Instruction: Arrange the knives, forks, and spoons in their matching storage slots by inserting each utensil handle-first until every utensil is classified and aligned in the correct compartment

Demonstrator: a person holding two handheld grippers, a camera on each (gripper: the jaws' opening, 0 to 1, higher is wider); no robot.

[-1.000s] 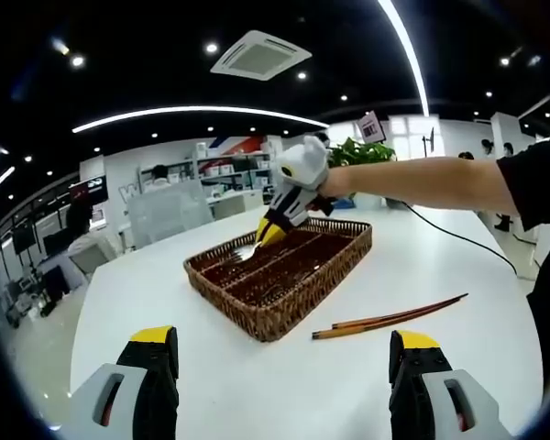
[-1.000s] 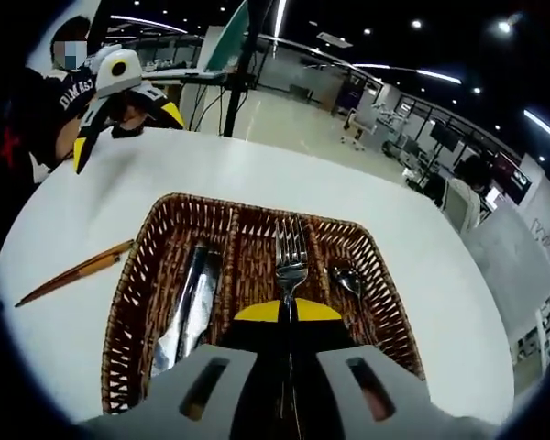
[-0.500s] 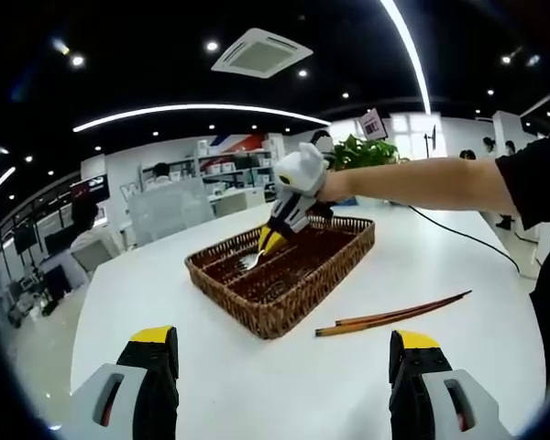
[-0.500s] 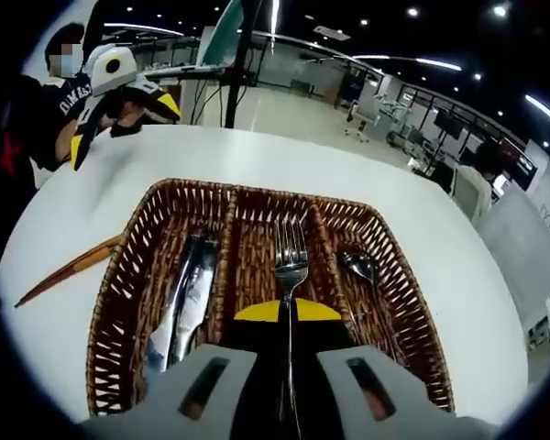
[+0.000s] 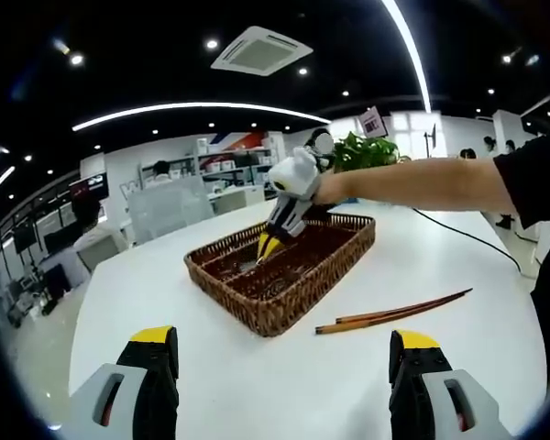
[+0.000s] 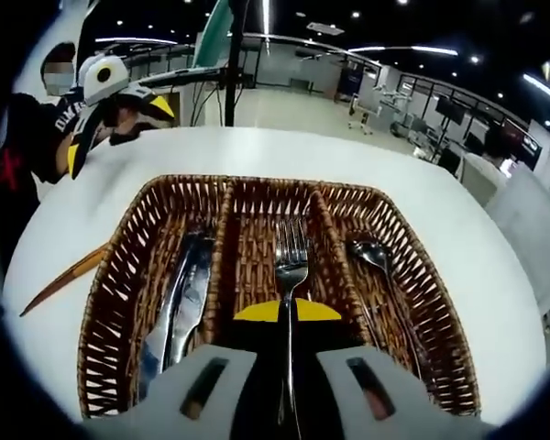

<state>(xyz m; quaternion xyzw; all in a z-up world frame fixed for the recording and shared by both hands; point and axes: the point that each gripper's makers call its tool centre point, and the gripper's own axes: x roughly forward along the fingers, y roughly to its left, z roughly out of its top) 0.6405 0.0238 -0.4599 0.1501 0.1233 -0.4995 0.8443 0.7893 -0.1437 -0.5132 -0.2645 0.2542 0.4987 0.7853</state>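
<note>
Now the fork [image 6: 291,266] is held by its handle in the right hand-held gripper [image 6: 287,312], whose jaws are closed on it, tines over the middle slot of the basket [image 6: 119,275]. Knives [image 6: 181,298] lie in the left slot and a spoon [image 6: 371,257] in the right one. Chopsticks [image 5: 394,314] lie on the white surface [image 5: 312,385] beside the basket. The left hand-held gripper [image 5: 280,353] stands wide apart, empty, above the surface.
</note>
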